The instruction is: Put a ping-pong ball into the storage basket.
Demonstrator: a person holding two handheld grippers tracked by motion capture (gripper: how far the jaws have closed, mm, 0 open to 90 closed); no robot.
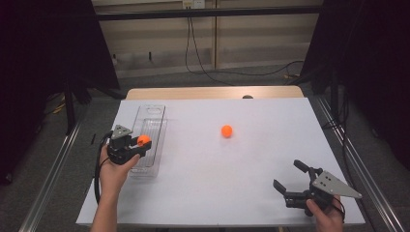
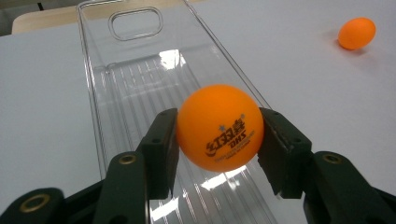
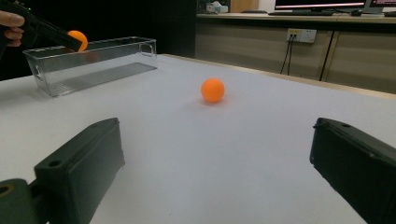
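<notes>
Left claw (image 2: 218,133) clamped around orange ball (image 2: 219,127)

1 overhead, 2 low claw-mounted views

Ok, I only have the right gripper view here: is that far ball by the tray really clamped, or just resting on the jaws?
Observer: Clamped. In the left gripper view the left gripper has a pad pressed on each side of the ball.
Operator: Is it over the tray or beside it?
Observer: Over it. The high view puts it inside the outline of the tray.
Operator: And where is my gripper on the table?
Observer: The right gripper sits by the near right corner of the table, jaws apart and with nothing between them.
</notes>
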